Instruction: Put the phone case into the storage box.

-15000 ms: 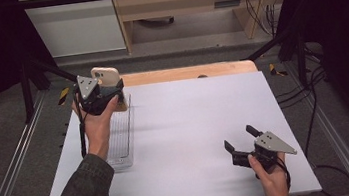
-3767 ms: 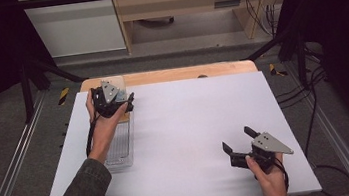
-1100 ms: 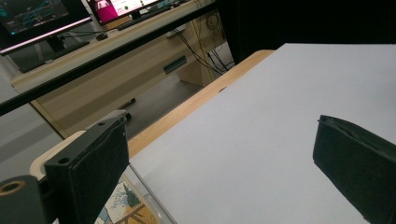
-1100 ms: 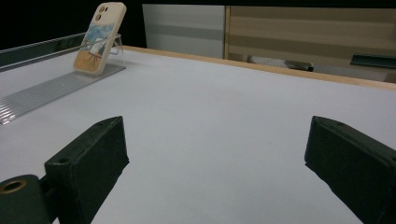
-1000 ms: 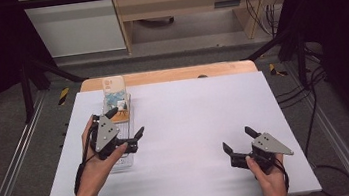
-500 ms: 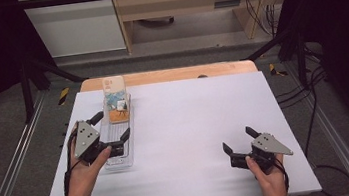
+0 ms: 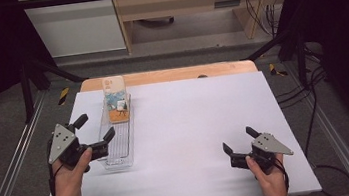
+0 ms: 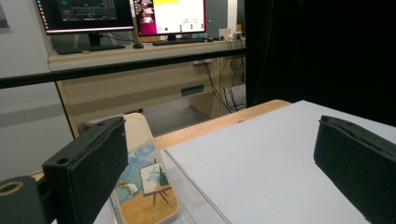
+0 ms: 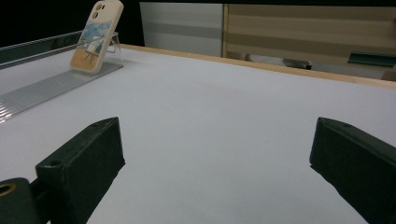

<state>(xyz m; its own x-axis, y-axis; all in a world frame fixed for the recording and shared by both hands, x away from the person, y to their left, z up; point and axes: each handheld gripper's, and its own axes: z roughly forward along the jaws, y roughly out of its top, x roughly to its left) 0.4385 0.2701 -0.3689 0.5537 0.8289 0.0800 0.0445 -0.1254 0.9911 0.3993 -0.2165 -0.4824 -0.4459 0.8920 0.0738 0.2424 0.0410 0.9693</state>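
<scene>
two hand-held grippers over a white counter [image 7: 191, 126], one per hand. left hand-held gripper [image 7: 95, 133] at the near left, jaws spread wide with nothing between, hovering at the left edge of a clear ridged plastic tray [image 7: 120, 142] that runs lengthwise away from the person. phone in a painted case [image 7: 114, 99], cream with a blue and orange picture, propped tilted at the tray's far end, leaning back against a clear stand; seen just past the left jaw in the left gripper view [image 8: 142, 182]. right hand-held gripper [image 7: 239, 146] at the near right, low over bare counter, jaws likewise wide apart and empty, well apart from tray and phone. wooden strip [image 7: 169, 74] along the counter's far edge; monitors [image 8: 121, 16] on a desk beyond.
</scene>
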